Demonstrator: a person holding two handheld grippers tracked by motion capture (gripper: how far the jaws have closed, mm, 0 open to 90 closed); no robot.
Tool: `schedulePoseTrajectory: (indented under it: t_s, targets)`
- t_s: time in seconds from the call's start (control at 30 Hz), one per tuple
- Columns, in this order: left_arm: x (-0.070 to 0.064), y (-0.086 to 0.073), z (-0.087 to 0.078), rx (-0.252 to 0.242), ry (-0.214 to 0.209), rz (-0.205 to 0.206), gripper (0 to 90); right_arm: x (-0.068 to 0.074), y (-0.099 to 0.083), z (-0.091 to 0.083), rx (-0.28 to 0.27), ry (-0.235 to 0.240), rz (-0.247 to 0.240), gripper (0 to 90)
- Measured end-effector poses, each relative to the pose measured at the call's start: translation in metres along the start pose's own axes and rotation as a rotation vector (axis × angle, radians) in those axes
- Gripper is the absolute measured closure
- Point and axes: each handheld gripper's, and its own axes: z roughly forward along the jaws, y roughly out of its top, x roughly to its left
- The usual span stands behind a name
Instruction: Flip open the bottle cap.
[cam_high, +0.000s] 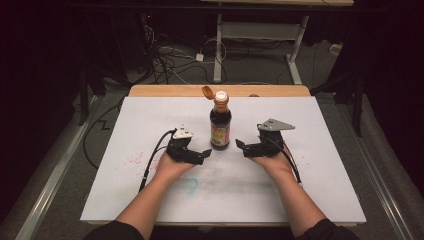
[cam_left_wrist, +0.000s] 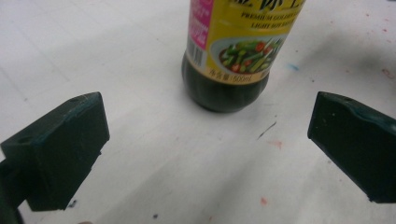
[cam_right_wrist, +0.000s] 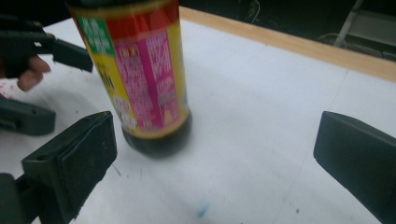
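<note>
A dark soy sauce bottle (cam_high: 220, 125) with a yellow and pink label stands upright on the white table (cam_high: 150, 115), its orange flip cap (cam_high: 207, 91) hinged open. My left gripper (cam_high: 206, 154) sits just left of the bottle's base, jaws wide apart and holding nothing. My right gripper (cam_high: 240, 147) mirrors it on the bottle's right, also open and empty. In the left gripper view the bottle (cam_left_wrist: 233, 51) stands ahead of the spread gripper (cam_left_wrist: 208, 147). In the right gripper view the bottle (cam_right_wrist: 144, 79) is ahead and left of the gripper (cam_right_wrist: 212, 161), with the other gripper's jaws (cam_right_wrist: 56, 51) behind it.
The white table surface carries faint red (cam_high: 134, 160) and blue (cam_high: 191, 184) stains. A wooden strip (cam_high: 165, 90) edges its far side. Beyond it are cables (cam_high: 170, 60) on the floor and the white legs of another table (cam_high: 218, 50).
</note>
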Motion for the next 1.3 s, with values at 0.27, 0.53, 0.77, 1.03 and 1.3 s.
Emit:
schedulePoseTrajectory:
  t_s: [0.27,0.53,0.77,1.03,1.3]
  targets:
    - [-0.001,-0.010,-0.017,-0.037,0.019,-0.017,0.0,-0.001,-0.024,-0.008,0.028,-0.005,0.018,0.4]
    - [0.004,-0.010,-0.046,-0.023,0.014,0.031,0.0,0.001,-0.038,-0.025,0.025,-0.025,0.005,0.3]
    - [0.013,-0.015,-0.074,-0.008,0.041,0.088,0.0,0.003,-0.051,-0.040,0.028,-0.043,-0.011,0.4]
    - [0.020,-0.021,-0.103,0.003,0.053,0.133,0.0,0.001,-0.070,-0.059,0.034,-0.067,-0.002,0.3]
    - [0.018,-0.030,-0.128,-0.021,0.037,0.147,0.0,0.001,-0.083,-0.080,0.009,-0.081,0.002,0.3]
